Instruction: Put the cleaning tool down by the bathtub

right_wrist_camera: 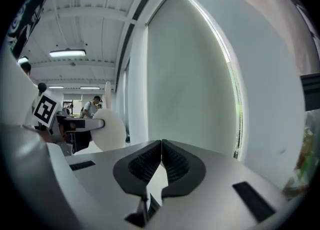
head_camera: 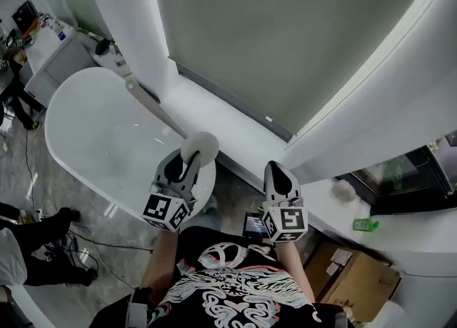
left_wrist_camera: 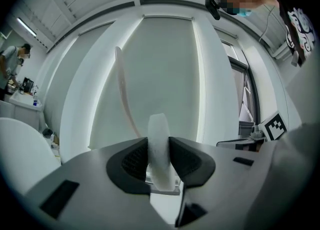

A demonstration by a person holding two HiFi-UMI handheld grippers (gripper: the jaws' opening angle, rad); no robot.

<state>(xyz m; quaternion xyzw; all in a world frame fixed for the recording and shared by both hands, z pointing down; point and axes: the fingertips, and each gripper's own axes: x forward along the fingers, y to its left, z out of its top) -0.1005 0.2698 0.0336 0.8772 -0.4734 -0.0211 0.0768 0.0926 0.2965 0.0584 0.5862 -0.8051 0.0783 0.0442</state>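
Observation:
The cleaning tool is a white long-handled brush: a round white head [head_camera: 201, 148] and a thin pale handle [head_camera: 150, 105] that runs up-left over the white bathtub [head_camera: 93, 141]. My left gripper [head_camera: 187, 166] is shut on the head, and its own view shows the white head [left_wrist_camera: 160, 149] pinched between the dark pads, with the handle [left_wrist_camera: 122, 88] rising beyond. My right gripper [head_camera: 280, 180] holds nothing and its jaws meet in the right gripper view [right_wrist_camera: 161, 161]. That view also shows the tool's head [right_wrist_camera: 110, 130] off to the left.
A white window ledge [head_camera: 235, 126] runs beside the tub under a large grey blind [head_camera: 285, 33]. A cardboard box [head_camera: 357, 284] sits on the floor at right, a green item [head_camera: 365, 225] on a white counter. A person's dark trouser legs [head_camera: 36, 248] and cables lie at lower left.

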